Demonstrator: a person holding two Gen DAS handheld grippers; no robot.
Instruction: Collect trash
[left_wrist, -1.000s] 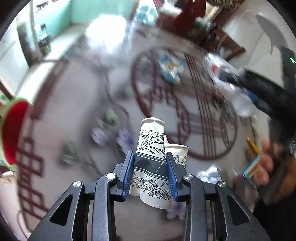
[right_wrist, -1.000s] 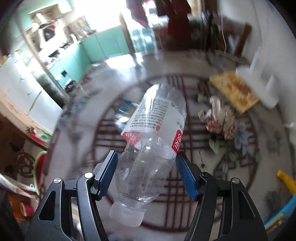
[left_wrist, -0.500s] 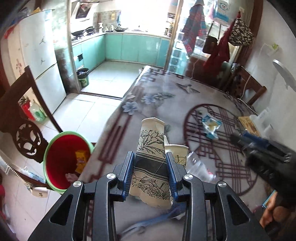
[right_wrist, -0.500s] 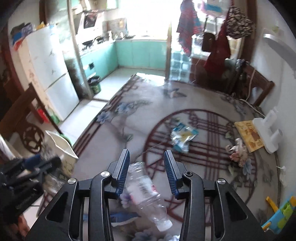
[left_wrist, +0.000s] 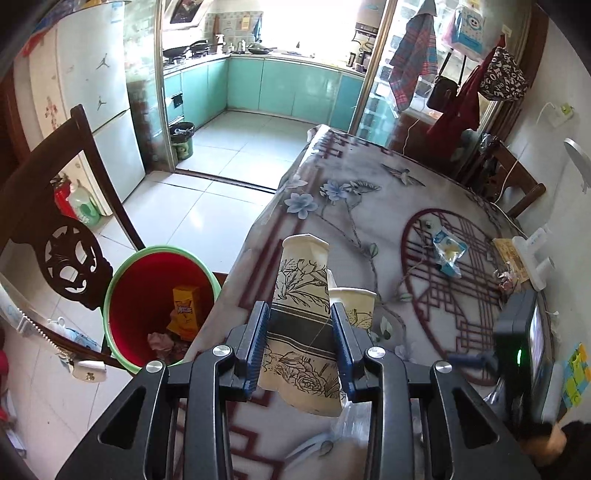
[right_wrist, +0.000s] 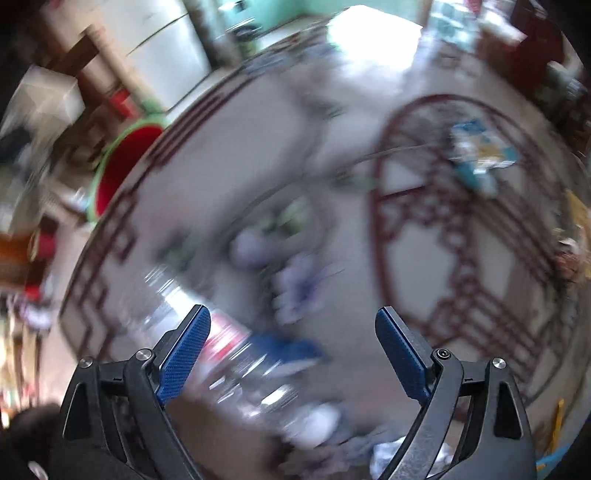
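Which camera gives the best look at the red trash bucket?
The left wrist view: the red bucket is sharp, beside the table, with a yellow box inside. The right wrist view shows it only as a motion-blurred red and green smear.

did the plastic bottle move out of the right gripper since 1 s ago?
Yes. The right gripper is open now, and the plastic bottle lies blurred on the tablecloth below its fingers, not between them.

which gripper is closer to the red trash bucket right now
Left. The left gripper, shut on paper cups, sits at the table edge beside the red bucket; the right gripper hangs open farther in over the table.
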